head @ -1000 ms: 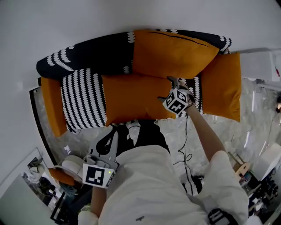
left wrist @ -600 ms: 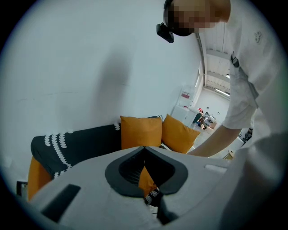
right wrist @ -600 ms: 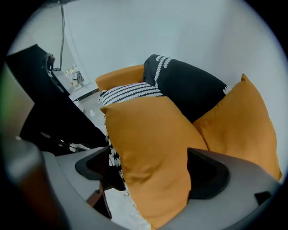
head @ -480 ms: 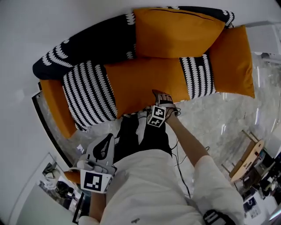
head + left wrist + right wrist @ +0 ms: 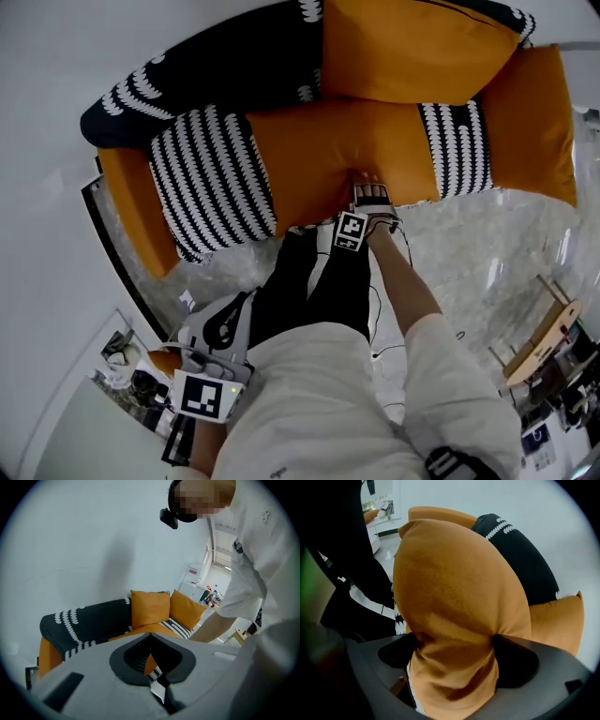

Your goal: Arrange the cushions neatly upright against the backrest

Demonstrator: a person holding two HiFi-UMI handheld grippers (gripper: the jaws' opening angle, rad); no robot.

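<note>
right gripper (image 5: 367, 190) has pulled in from the far side and now pinches the flat orange cushion (image 5: 319, 155) at its near edge — ready to stand it up, by the look — while left gripper (image 5: 223, 319) hangs closed, empty.

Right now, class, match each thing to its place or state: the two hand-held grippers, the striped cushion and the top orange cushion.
1 left hand-held gripper
2 right hand-held gripper
3 striped cushion
4 top orange cushion

A leaning on the backrest
B shut on the long cushion
C shut, empty
D beside the armrest

Pairs: 1-C, 2-B, 3-D, 4-A
</note>
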